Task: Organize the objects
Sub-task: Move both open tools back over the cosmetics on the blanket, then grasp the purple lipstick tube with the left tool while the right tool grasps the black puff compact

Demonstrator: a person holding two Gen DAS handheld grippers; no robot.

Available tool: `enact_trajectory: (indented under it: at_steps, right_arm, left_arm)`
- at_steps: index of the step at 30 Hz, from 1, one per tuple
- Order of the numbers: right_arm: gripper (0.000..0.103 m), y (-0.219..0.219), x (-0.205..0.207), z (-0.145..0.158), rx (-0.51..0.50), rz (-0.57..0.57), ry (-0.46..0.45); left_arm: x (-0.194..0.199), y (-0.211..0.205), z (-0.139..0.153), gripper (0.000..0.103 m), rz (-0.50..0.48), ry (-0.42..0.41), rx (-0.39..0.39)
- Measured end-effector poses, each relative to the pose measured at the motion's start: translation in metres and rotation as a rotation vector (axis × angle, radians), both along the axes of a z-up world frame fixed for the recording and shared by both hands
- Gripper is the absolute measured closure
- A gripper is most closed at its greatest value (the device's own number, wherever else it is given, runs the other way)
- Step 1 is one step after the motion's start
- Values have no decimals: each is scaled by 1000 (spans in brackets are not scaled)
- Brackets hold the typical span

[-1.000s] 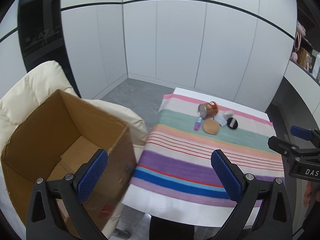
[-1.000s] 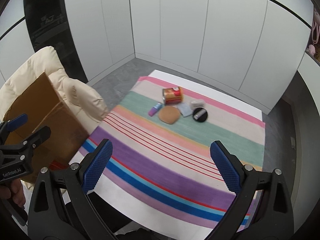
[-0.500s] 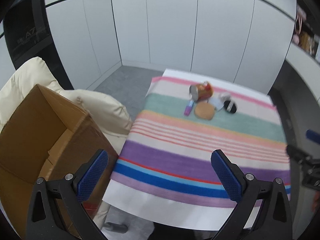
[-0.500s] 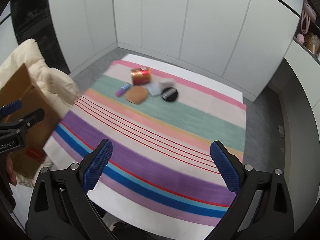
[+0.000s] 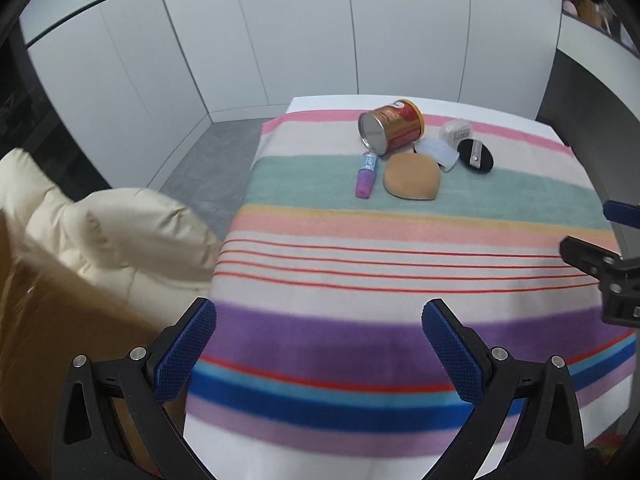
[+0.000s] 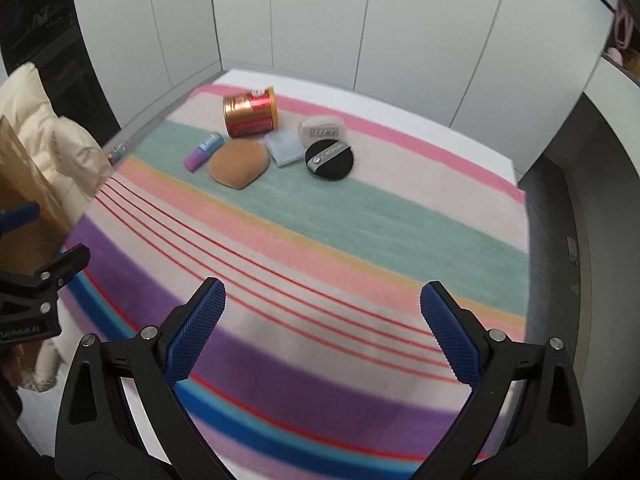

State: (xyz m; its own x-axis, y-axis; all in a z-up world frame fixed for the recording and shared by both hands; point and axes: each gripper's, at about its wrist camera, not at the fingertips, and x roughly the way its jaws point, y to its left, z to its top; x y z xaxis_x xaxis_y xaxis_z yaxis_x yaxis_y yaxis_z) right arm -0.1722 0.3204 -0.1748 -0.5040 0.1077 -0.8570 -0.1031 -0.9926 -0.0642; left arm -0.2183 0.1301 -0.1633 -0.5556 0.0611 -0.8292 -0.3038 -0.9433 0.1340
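A cluster of small items lies at the far end of the striped cloth (image 5: 400, 264) (image 6: 360, 216): a gold and red can (image 5: 391, 127) (image 6: 250, 111) on its side, a purple tube (image 5: 366, 174) (image 6: 202, 152), a tan round pad (image 5: 412, 177) (image 6: 238, 163), a pale blue square (image 5: 438, 151) (image 6: 285, 146), a white case (image 5: 455, 131) (image 6: 322, 129) and a black round puff (image 5: 475, 155) (image 6: 329, 159). My left gripper (image 5: 319, 350) and my right gripper (image 6: 322, 328) both hang open over the near stripes, holding nothing, well short of the items.
A brown cardboard box (image 5: 48, 344) (image 6: 24, 196) stands left of the table on a cream padded chair (image 5: 116, 232) (image 6: 52, 140). White cabinet panels line the walls behind. The right gripper's body (image 5: 608, 276) shows at the right edge of the left wrist view.
Both grippers have moved forward over the table, toward the items. The box has slid to the left edge of both views. Both stay open.
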Motion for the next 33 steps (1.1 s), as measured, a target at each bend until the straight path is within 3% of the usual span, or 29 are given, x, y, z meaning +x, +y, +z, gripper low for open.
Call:
enact_trajectory:
  at_steps: [8,13,15,17,20,27,30,33]
  right_arm:
    - [3,9,-46,-44,-16,-6,-45]
    - [3,16,-72,-58,7,-18,-40]
    - [3,23,-81,-63,2,-40,-40]
    - [3,31,-92,-70,-13,-58,-47]
    - [3,38,-106,-78,-18,-65,-51]
    - [4,42,-131,-82,-59,-49,-10]
    - [10,40,-136,-82,-55,-38,22]
    - [28,40,-137,-79,-49,-46,54]
  left_arm:
    - [-34,11,-30,0,-29,20,-59]
    - [-58,16,-44,1,-26,-18,40]
    - [-68,21,-50,4,-23,-38,74]
    - [-80,25,-57,13,-17,-53,101]
    - [-98,32,-68,21,-9,-83,121]
    - [-132,51,-70,27,-24,-45,125]
    - [-141,55,-70,29,-28,-34,131]
    - [-147,59,-68,40,-32,-25,133]
